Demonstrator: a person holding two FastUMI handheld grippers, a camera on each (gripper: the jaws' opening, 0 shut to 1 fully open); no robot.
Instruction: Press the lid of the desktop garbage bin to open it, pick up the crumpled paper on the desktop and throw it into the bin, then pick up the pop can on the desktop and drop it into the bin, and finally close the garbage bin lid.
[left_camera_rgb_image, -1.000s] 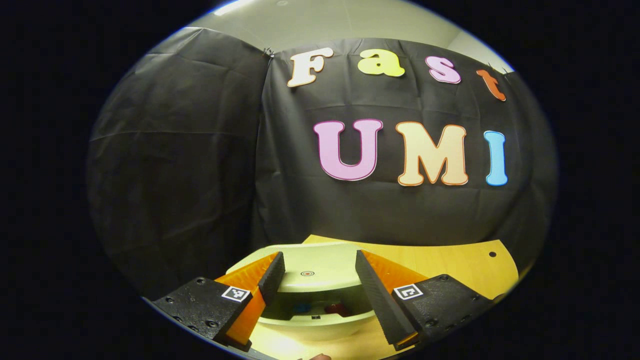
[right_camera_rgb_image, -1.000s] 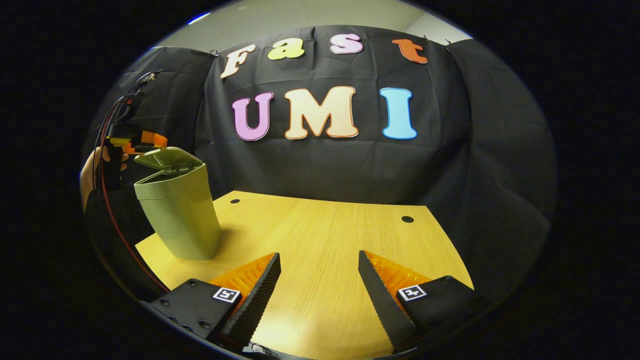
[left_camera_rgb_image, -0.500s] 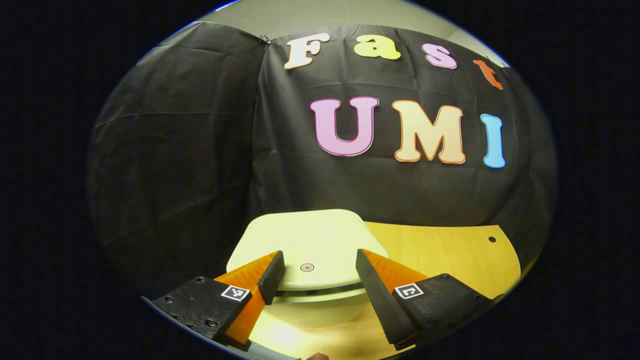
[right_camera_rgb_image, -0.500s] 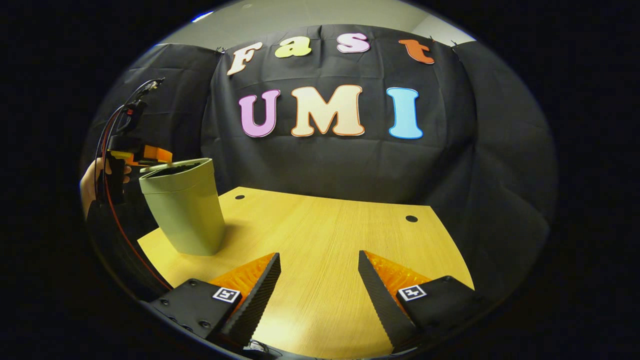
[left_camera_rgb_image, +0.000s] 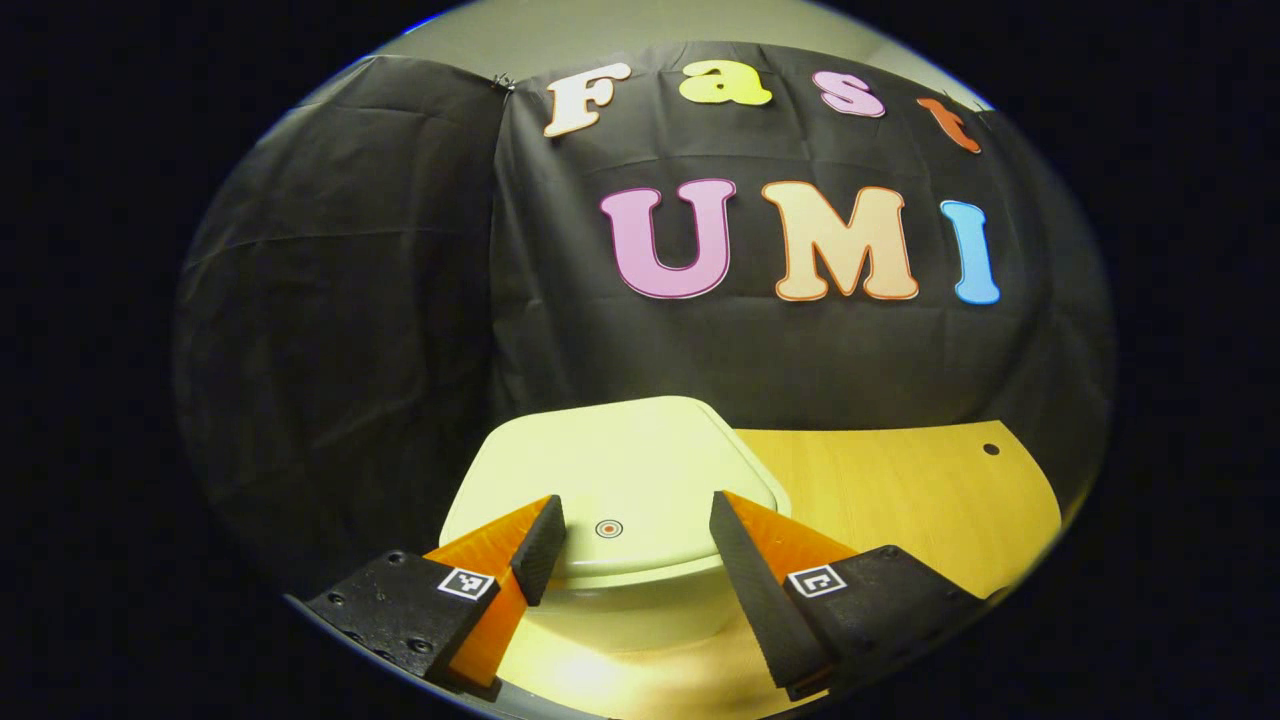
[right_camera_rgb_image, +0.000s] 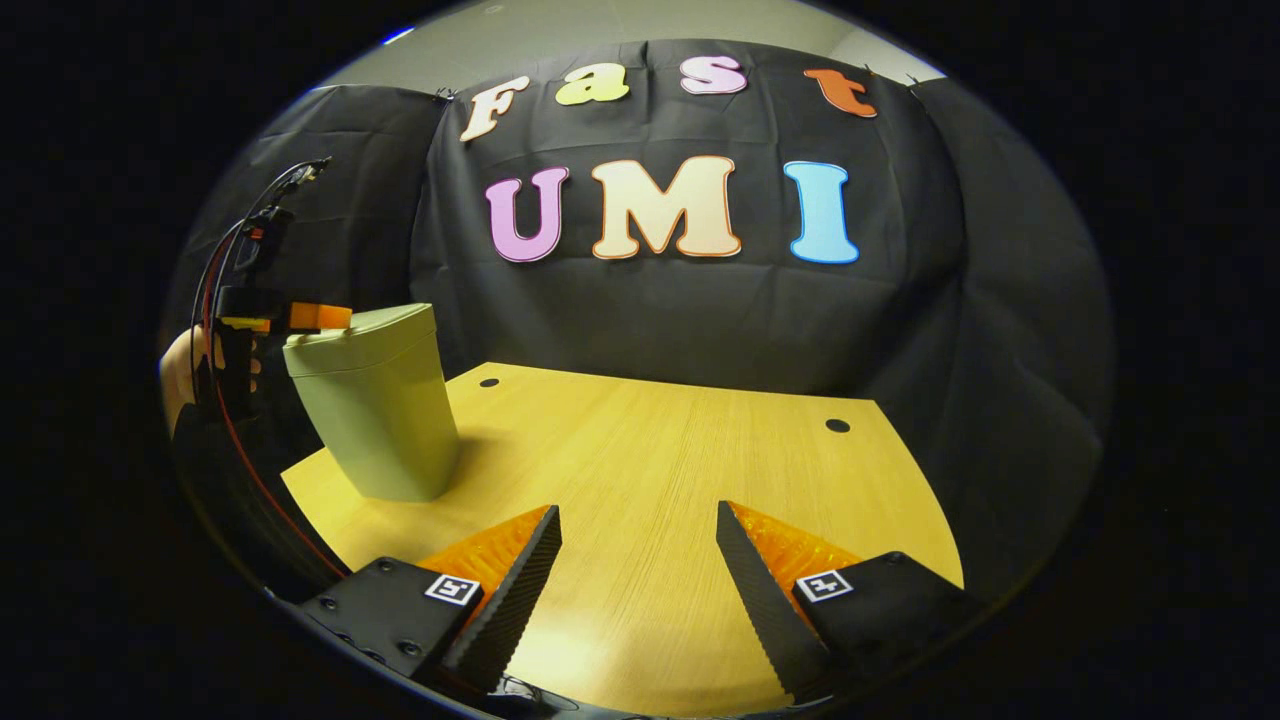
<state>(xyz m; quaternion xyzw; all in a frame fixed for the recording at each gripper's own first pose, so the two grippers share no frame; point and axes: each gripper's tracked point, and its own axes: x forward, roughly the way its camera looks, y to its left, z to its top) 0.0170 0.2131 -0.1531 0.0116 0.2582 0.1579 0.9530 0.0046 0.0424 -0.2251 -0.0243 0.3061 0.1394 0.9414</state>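
The pale green garbage bin (right_camera_rgb_image: 378, 410) stands at the left of the wooden desktop (right_camera_rgb_image: 650, 480), its lid (left_camera_rgb_image: 615, 480) down flat on the body. A small round mark (left_camera_rgb_image: 608, 528) sits near the lid's front edge. My left gripper (left_camera_rgb_image: 632, 520) is open and rests over that front edge, its fingers on either side of the mark. In the right gripper view that gripper (right_camera_rgb_image: 318, 317) sits at the lid's left edge, held by a hand (right_camera_rgb_image: 185, 365). My right gripper (right_camera_rgb_image: 638, 535) hovers open above the desktop with nothing between its fingers.
Two small round holes (right_camera_rgb_image: 837, 426) sit near the desktop's far edge. Black cloth walls close the booth behind and at both sides. Red and black cables (right_camera_rgb_image: 225, 300) run up from the left gripper.
The bin's lid has swung down from raised to flat on the bin, with my left gripper following it down. The right gripper has barely shifted.
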